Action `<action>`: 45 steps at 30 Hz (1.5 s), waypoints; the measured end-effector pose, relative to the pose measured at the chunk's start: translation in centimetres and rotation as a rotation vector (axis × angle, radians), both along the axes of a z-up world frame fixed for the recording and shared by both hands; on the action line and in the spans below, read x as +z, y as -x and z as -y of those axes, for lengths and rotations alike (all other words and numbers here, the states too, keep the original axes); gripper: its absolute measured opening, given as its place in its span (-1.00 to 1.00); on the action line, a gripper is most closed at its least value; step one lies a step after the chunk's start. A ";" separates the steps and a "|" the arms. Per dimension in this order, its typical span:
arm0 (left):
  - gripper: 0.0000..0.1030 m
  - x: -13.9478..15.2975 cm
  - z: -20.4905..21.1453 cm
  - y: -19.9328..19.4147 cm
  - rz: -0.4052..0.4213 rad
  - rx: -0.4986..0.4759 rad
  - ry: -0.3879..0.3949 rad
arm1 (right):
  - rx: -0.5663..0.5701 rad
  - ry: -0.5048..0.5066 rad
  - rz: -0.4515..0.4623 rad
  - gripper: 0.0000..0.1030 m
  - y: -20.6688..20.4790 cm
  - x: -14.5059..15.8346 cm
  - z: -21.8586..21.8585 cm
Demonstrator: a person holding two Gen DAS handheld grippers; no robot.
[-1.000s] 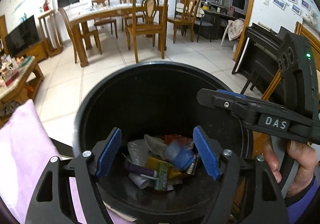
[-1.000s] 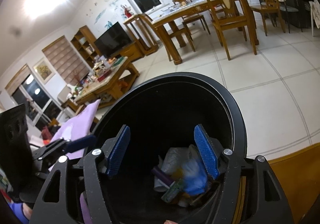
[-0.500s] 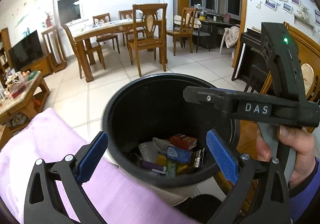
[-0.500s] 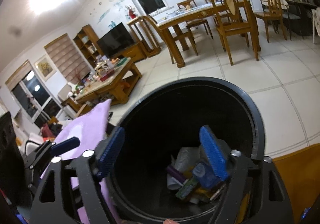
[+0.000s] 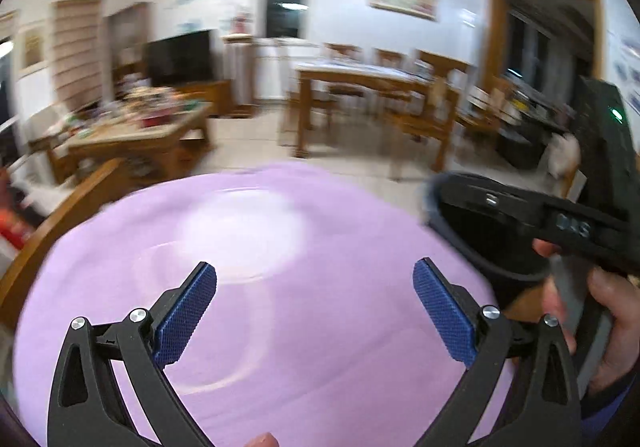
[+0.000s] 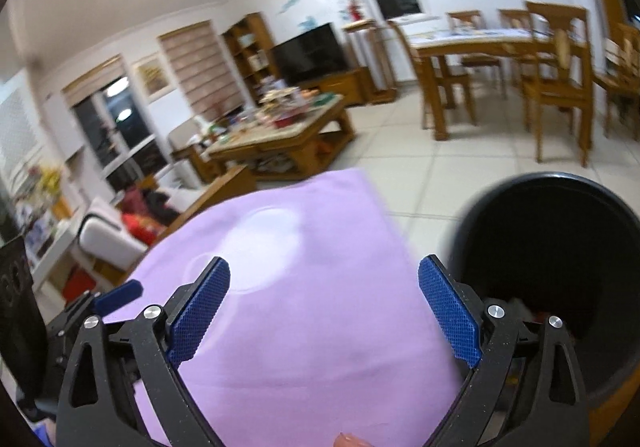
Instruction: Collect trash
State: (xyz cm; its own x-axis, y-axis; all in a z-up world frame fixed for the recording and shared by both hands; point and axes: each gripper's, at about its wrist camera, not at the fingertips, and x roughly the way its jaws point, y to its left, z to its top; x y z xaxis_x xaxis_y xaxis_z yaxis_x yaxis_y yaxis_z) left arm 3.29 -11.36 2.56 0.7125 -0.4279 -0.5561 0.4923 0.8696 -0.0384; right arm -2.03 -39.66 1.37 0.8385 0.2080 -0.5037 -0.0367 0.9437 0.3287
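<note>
Both the left gripper (image 5: 314, 311) and the right gripper (image 6: 324, 307) gape wide over the purple cloth (image 5: 280, 287), gripping nothing. Only the right wrist view looks into the black trash bin (image 6: 560, 247), beside the cloth, glimpsing trash (image 6: 532, 313); the left view blurs it.

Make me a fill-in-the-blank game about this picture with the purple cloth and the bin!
1. The cloth under both grippers is ____.
2. The right gripper has its blue pads spread ____.
3. The black trash bin sits to the ____ of the cloth.
4. The left gripper is holding ____.

Missing words: purple; open; right; nothing
</note>
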 end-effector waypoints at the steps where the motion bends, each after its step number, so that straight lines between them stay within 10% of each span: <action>1: 0.90 0.1 -2.4 -0.1 0.012 0.060 0.009 | 0.016 0.006 0.012 0.90 -0.3 0.1 -1.7; 12: 0.90 -0.4 -12.6 -0.7 0.030 0.303 0.025 | 0.060 0.188 0.183 0.90 -0.1 -0.4 -15.7; 45: 0.90 -1.7 -14.3 0.7 0.021 0.306 0.042 | 0.008 0.264 0.346 0.90 3.1 -1.0 -15.4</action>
